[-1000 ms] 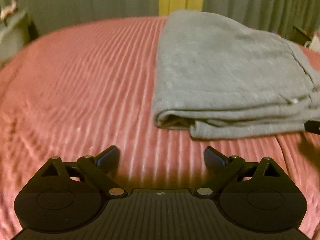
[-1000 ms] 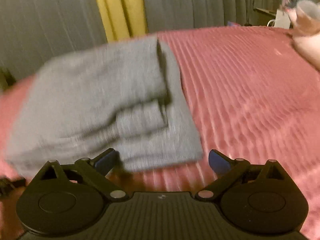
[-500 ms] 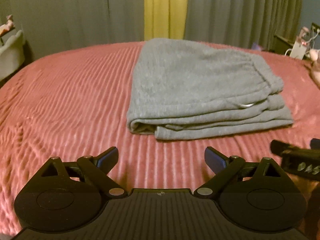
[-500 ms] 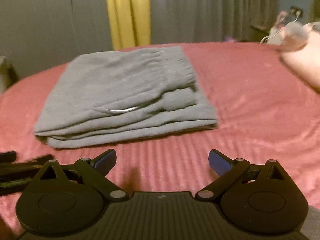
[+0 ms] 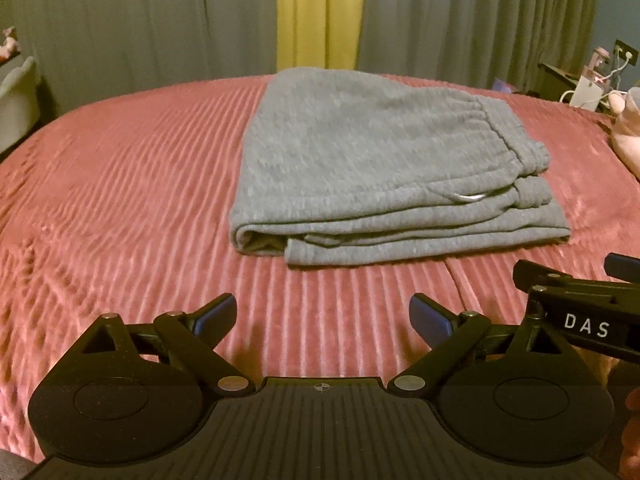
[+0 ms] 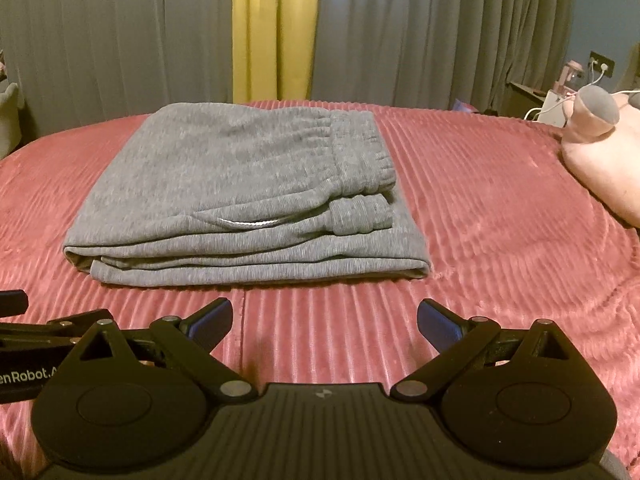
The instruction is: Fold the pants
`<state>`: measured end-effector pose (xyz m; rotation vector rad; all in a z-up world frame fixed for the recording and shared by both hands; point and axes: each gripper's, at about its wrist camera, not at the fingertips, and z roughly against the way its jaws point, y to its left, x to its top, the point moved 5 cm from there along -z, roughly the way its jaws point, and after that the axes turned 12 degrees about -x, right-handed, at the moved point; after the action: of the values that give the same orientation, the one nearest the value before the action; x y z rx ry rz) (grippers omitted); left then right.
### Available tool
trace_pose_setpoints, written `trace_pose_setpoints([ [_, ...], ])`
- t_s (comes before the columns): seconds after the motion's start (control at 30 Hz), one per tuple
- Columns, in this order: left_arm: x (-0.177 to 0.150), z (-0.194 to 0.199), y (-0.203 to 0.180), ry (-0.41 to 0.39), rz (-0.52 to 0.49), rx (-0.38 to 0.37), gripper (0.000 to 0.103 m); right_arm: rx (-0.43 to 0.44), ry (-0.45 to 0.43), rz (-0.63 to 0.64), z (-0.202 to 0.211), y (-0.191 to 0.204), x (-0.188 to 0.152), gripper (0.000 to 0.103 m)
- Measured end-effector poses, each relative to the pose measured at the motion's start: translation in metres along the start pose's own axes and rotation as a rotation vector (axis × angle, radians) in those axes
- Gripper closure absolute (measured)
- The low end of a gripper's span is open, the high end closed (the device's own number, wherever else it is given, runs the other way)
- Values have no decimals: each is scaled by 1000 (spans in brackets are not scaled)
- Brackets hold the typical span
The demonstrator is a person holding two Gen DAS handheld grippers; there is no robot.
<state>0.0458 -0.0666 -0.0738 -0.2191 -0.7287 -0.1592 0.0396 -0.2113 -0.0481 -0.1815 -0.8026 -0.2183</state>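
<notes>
The grey pants (image 6: 240,196) lie folded into a flat stack of layers on the pink ribbed bedspread (image 6: 480,240), toward the far middle of the bed. The folded edges face the near side, the elastic waistband (image 6: 360,152) sits at the right end of the stack, and a thin pale line, perhaps a pocket edge, shows on the upper layer near the right. The left gripper (image 5: 324,316) hovers near the front edge of the bed with its blue-tipped fingers (image 5: 218,312) spread wide apart and nothing between them, well short of the pants. The right gripper (image 6: 324,318) hangs just beside it, its fingers (image 6: 438,322) likewise spread and holding nothing; neither touches the cloth. A pink plush toy (image 6: 600,152) rests on the bedspread at the far right, apart from the pants. Behind the bed hang grey curtains (image 6: 420,32) with a yellow curtain (image 6: 276,28) between them, and a small stand with white cables (image 6: 560,108) sits at the far right.
</notes>
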Motion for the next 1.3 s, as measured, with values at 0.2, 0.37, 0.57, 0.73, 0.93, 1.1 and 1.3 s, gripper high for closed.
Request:
trace_pose_setpoints([
  [0.2,0,-6,0,11,13,-6,6,-4,-1,-22,-3,-3,1,4],
  [0.37,0,-8,3,16,19,5,6,-5,14,-49,-8,-6,2,4],
  [0.57,0,-8,5,11,24,4,6,8,27,-83,-11,-10,2,4],
  [0.73,0,-7,5,10,22,5,6,16,28,-79,-10,-9,1,4],
  [0.93,0,-8,7,8,24,7,6,17,14,-57,-8,-5,2,4],
  [1.1,0,-8,8,11,27,7,6,9,1,-40,-6,-2,2,4],
  [1.3,0,-9,8,12,27,6,6,6,-7,-23,-6,0,2,4],
])
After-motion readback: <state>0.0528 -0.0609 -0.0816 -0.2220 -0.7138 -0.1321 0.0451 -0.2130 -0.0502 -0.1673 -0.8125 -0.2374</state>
